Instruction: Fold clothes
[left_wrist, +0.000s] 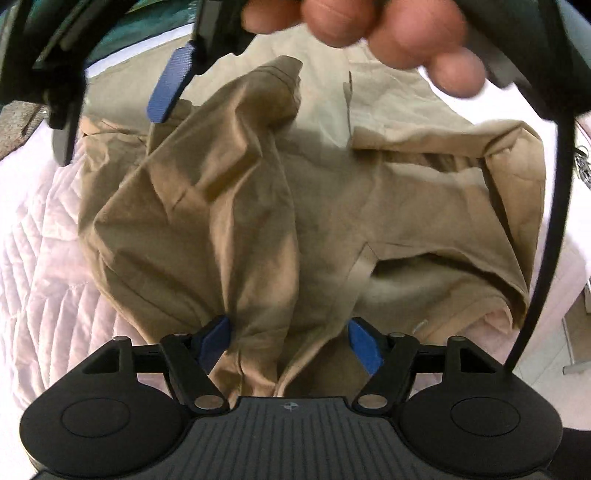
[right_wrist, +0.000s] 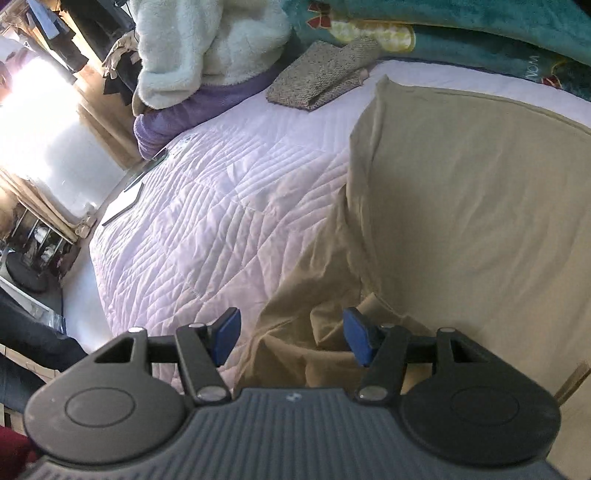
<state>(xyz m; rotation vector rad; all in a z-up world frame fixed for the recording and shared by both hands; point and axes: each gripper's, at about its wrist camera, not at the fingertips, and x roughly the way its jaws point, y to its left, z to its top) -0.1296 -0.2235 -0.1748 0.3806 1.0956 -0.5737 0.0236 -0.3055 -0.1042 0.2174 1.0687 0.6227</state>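
Observation:
A tan garment (left_wrist: 258, 206) lies crumpled on the pale quilted bed (left_wrist: 44, 258). In the left wrist view my left gripper (left_wrist: 291, 341) hangs low over its near edge with the jaws wide. A raised fold of the cloth sits between the blue pads (left_wrist: 218, 338) and brushes the left one, but is not pinched. At the top of that view are a blue fingertip of the other gripper (left_wrist: 168, 86) and a person's hand (left_wrist: 388, 33). In the right wrist view my right gripper (right_wrist: 293, 338) is open above a rumpled edge of the tan garment (right_wrist: 461, 203).
At the head of the quilted bed (right_wrist: 221, 203) lie a grey folded knit piece (right_wrist: 321, 74), a white fluffy blanket (right_wrist: 207, 48) on a purple one (right_wrist: 177, 114), and a teal blanket (right_wrist: 480, 37). A dark flat object (right_wrist: 125, 199) rests at the bed's left edge.

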